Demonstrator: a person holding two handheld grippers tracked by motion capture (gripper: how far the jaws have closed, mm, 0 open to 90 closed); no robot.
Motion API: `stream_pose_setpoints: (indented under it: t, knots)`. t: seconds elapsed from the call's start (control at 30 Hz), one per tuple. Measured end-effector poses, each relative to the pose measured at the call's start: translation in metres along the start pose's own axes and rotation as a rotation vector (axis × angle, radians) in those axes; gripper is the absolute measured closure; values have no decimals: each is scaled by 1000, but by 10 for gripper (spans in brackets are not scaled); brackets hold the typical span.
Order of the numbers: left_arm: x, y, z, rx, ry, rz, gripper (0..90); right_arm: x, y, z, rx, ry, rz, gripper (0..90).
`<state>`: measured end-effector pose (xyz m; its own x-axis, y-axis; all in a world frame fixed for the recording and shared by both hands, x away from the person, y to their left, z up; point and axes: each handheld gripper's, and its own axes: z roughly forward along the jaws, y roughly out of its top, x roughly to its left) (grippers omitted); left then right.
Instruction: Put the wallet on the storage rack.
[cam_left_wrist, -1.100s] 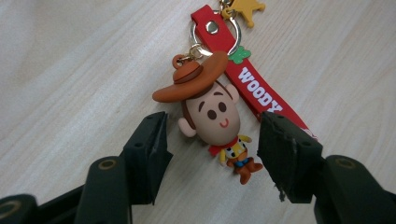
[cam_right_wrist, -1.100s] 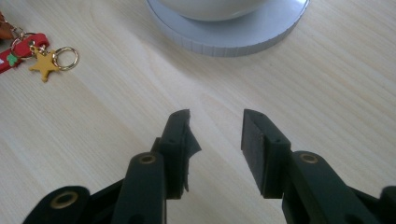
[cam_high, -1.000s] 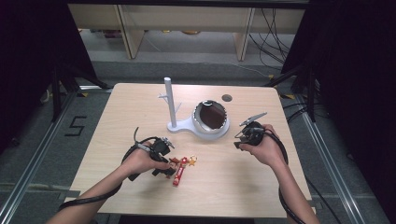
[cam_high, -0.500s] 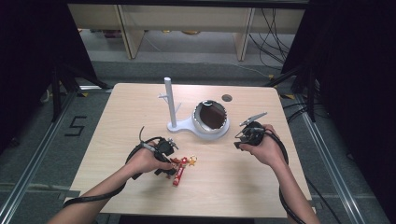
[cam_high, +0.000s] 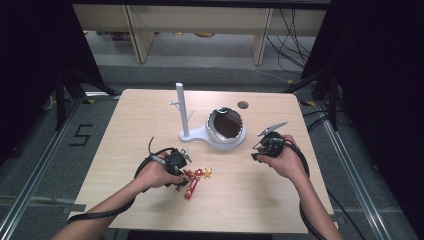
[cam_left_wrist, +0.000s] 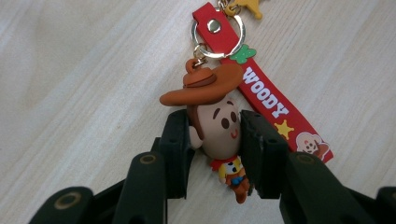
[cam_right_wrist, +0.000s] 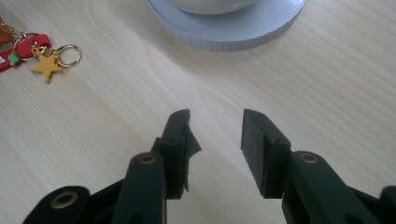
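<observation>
Pale wood grain covers the table (cam_high: 130, 115), which stands in a dim room with dark curtains at both sides and shelving legs and loose cables along the upper edge of the high view. Near the middle of that view a white stand (cam_high: 186, 129) rises as a slim post from a flat base, and just right of the post, on the same base, sits a round white-rimmed bowl (cam_high: 226, 127) with a dark inside. Toward the lower left of centre, the left gripper (cam_high: 179, 170) rests on the table in the person's left hand (cam_high: 155, 174), its jaws laid over a small keychain (cam_high: 192, 181). The left gripper view shows the grip closely: the two black jaws have just been closing and now press on either side of the cowboy figure's head (cam_left_wrist: 218, 133), its brown hat (cam_left_wrist: 205, 84) poking out above them — the little body hangs down between the jaws. A gold ring (cam_left_wrist: 217, 31) links the figure to a red strap (cam_left_wrist: 275, 114) lettered WOODY, which runs to the lower right of that view, flat on the wood. At the right of the high view, well apart from the keychain, the right gripper (cam_high: 260, 150) sits in the right hand (cam_high: 285, 161). In its own view its jaws stand part-way apart over bare wood with nothing between them; the stand's grey base rim (cam_right_wrist: 233, 35) lies at the top, and a gold star charm (cam_right_wrist: 45, 66) with a ring lies at the upper left.
</observation>
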<state>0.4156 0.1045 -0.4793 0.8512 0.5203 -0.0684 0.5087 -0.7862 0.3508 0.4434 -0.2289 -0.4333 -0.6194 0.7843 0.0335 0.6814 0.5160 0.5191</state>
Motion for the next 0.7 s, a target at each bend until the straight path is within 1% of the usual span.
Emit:
stream_pose_setpoints:
  t: [0.07, 0.1, 0.13, 0.2, 0.27, 0.33, 0.4, 0.43, 0.47, 0.5, 0.53, 0.57, 0.6, 0.63, 0.67, 0.7]
  knots:
    - [-1, 0, 0, -4, 3, -2, 634, 0, 0, 0, 0, 4, 0, 630]
    - [-1, -1, 0, -8, 4, 0, 634, -1, 0, 2, -14, 0, -18, 630]
    - [-1, -1, -1, -8, 7, 6, 635, 1, 0, 1, 4, 0, 5, 629]
    - [-2, -2, -3, -20, 18, 6, 635, 0, 0, 1, -2, -1, 0, 629]
    - [-1, -3, -6, -31, 35, 21, 635, 0, 0, 1, -4, -1, -1, 628]
    - [-2, -5, -9, -52, 39, 1, 635, 1, -1, 1, -3, 4, -1, 628]
    - [-2, -6, -13, -62, 54, 15, 636, 1, -1, 2, -1, 2, 2, 627]
    - [-3, -7, -15, -76, 58, -1, 636, 2, -1, 3, 1, -1, 15, 627]
    - [-2, -8, -19, -89, 72, 14, 636, 2, -2, 3, -4, -4, 14, 626]
    - [-2, -8, -19, -89, 72, 14, 636, 2, -2, 4, -5, -19, 19, 625]
    - [-3, -9, -21, -104, 74, 5, 636, 2, -2, 4, -5, -19, 19, 625]
    - [-2, -10, -24, -102, 83, 11, 636, 2, -4, 3, -9, 10, 10, 624]
    - [-3, -11, -27, -141, 98, -12, 636, 3, -4, 3, -7, 8, 14, 623]
    - [-2, -12, -29, -146, 108, -10, 636, 2, -5, 3, -7, 8, 12, 622]
    - [-2, -13, -31, -161, 121, -20, 636, 2, -5, 3, -6, 8, 12, 622]
    - [-2, -13, -31, -161, 121, -20, 636, 2, -5, 3, -6, 8, 12, 622]
